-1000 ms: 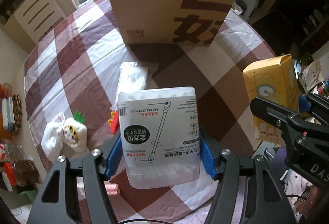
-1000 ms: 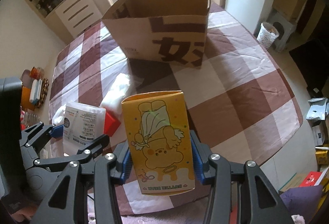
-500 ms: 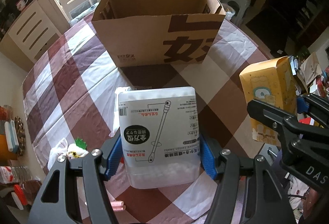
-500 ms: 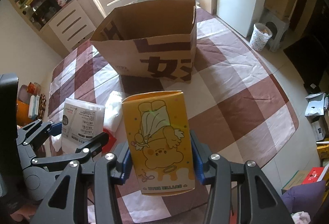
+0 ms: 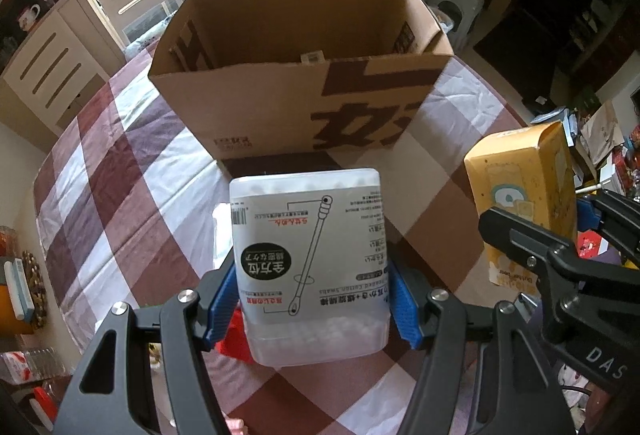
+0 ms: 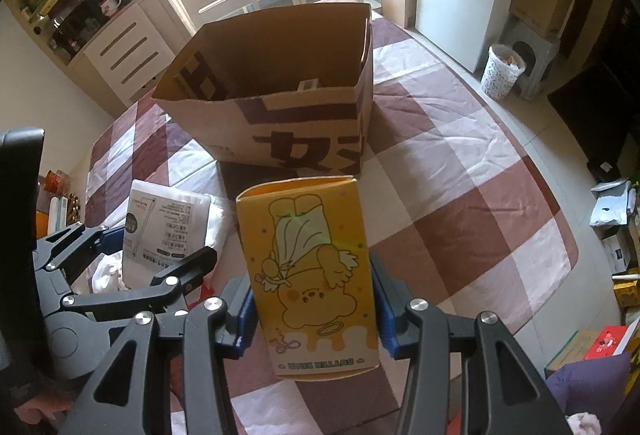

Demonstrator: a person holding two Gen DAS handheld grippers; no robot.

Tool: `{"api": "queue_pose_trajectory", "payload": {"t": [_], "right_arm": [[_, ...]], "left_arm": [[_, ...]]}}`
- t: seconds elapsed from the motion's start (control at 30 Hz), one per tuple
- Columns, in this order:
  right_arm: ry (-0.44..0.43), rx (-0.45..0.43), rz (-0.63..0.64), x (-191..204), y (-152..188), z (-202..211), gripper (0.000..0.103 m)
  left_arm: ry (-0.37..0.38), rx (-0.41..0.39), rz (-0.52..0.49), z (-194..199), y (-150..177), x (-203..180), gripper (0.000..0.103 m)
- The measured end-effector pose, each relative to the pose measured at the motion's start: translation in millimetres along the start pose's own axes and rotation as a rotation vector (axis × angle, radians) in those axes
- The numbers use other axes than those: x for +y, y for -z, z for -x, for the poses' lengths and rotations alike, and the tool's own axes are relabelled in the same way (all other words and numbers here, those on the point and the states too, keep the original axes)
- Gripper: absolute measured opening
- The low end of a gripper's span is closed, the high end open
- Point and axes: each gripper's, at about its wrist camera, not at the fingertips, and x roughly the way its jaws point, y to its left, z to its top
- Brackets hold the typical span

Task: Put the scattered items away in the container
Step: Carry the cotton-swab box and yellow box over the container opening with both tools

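our left gripper [image 5: 312, 305] clamps the cotton swab box [image 5: 308, 259], long axis toward the open cardboard box [image 5: 304, 75] mid-table; our right gripper [image 6: 312, 309] clamps the yellow carton [image 6: 310, 267] likewise, print seemingly upside down.

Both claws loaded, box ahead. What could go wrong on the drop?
1. The cardboard box has tall walls; the cotton swab box in the left claw could clip the near rim if carried in low.
2. The yellow Butter Bear carton is gripped low in the right claw, so it could pivot.
3. The claws travel side by side and could bump over the opening.
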Motion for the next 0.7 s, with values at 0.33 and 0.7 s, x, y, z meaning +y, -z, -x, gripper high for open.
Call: {"api": "queue_pose_trajectory", "payload": {"t": [0.33, 0.7], "right_arm": [[-0.025, 0.001, 0.033, 2.7, -37.2, -17.1, 0.049], [-0.094, -0.008, 0.067, 12.2, -75.7, -16.6, 0.049]], "left_arm": [[-0.006, 0.005, 0.041, -11.2, -30.2, 18.4, 0.066], [0.043, -0.02, 0.103, -1.3, -65.4, 45.1, 0.066]]}}
